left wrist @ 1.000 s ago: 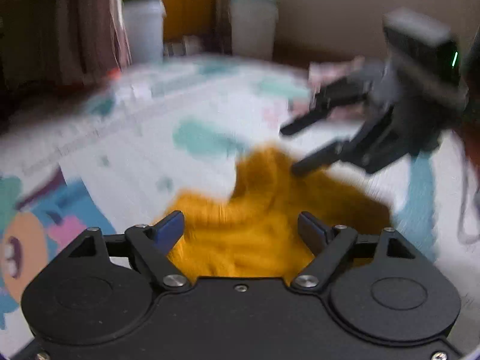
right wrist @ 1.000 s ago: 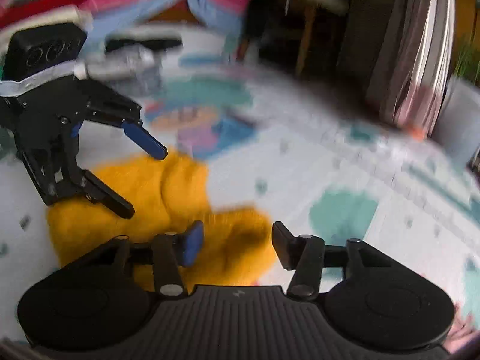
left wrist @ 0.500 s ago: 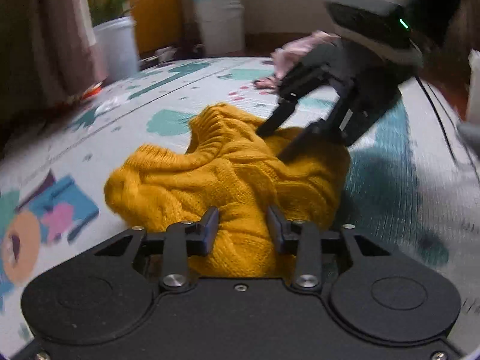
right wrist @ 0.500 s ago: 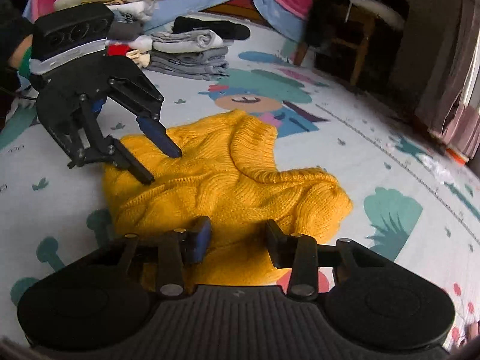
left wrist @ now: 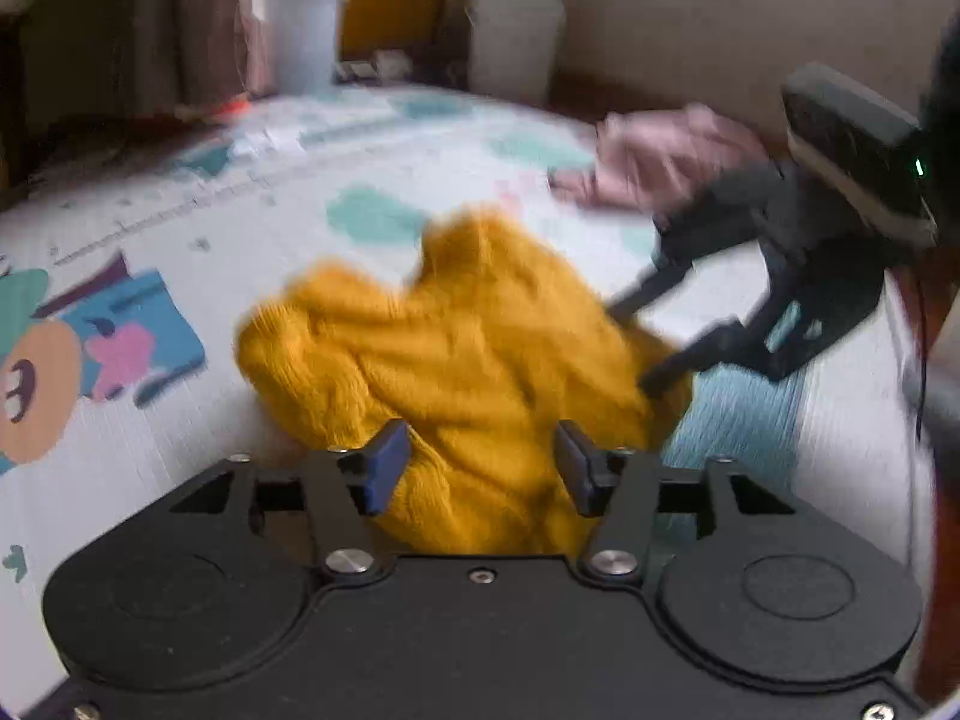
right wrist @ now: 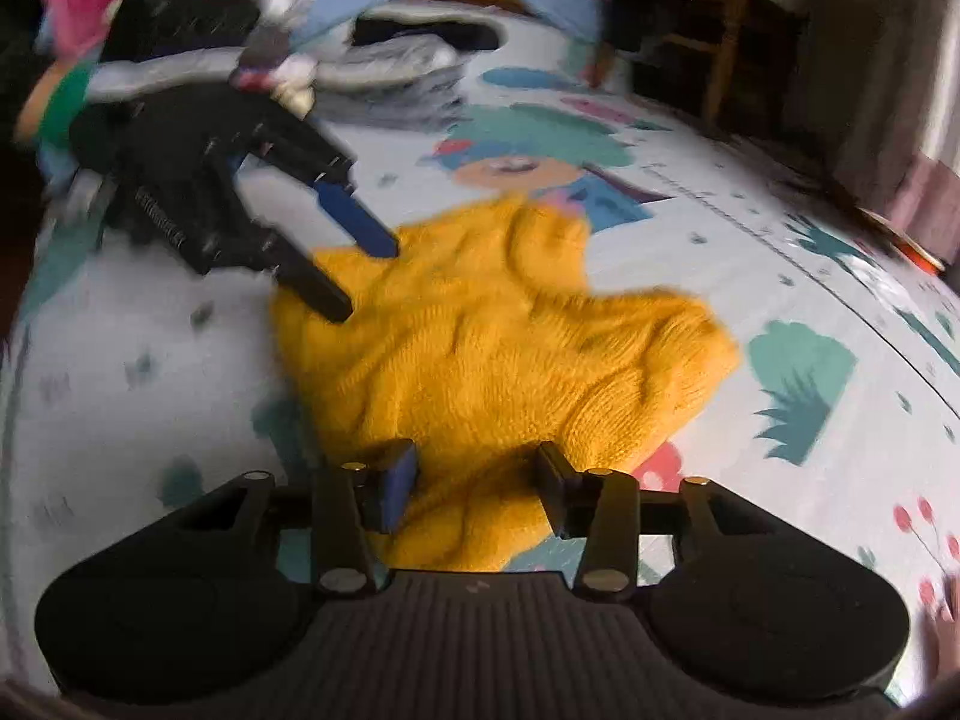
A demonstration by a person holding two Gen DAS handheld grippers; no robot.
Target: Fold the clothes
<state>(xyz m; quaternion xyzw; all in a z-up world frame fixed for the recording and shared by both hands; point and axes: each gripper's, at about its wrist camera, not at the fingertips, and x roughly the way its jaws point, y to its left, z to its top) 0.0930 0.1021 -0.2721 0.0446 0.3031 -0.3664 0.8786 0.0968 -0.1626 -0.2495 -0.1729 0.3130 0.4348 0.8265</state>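
Left wrist view, nearest first: left gripper (left wrist: 480, 468) with jaws opening, bunched knit of the yellow sweater (left wrist: 468, 348) lying between the blue pads without being pinched. Sweater heaped on the play mat (left wrist: 180, 228), roughly mid-mat, rumpled and not laid flat. Just beyond its right edge, right gripper (left wrist: 642, 348), fingertips down on the knit there. Farther back toward the mat's far right edge, a crumpled pink garment (left wrist: 660, 162), well apart from the sweater. Past the mat's far edge, a white planter (left wrist: 303, 30) and a pale bin (left wrist: 516, 30) against the wall, a curtain (left wrist: 180, 18) to the left. Cartoon figure printed at the mat's left edge; no legible writing.

Right wrist view, nearest first: right gripper (right wrist: 474, 492) with jaws opening slightly, sweater (right wrist: 498, 348) hem between the pads, fabric not squeezed. Across the sweater, left gripper (right wrist: 366, 276) tips on its far left corner. Behind that, a stack of folded clothes (right wrist: 384, 60) near the mat's (right wrist: 780, 228) far left corner, blurred. Wooden chair legs (right wrist: 720, 60) beyond the far edge. No brands or labels readable.
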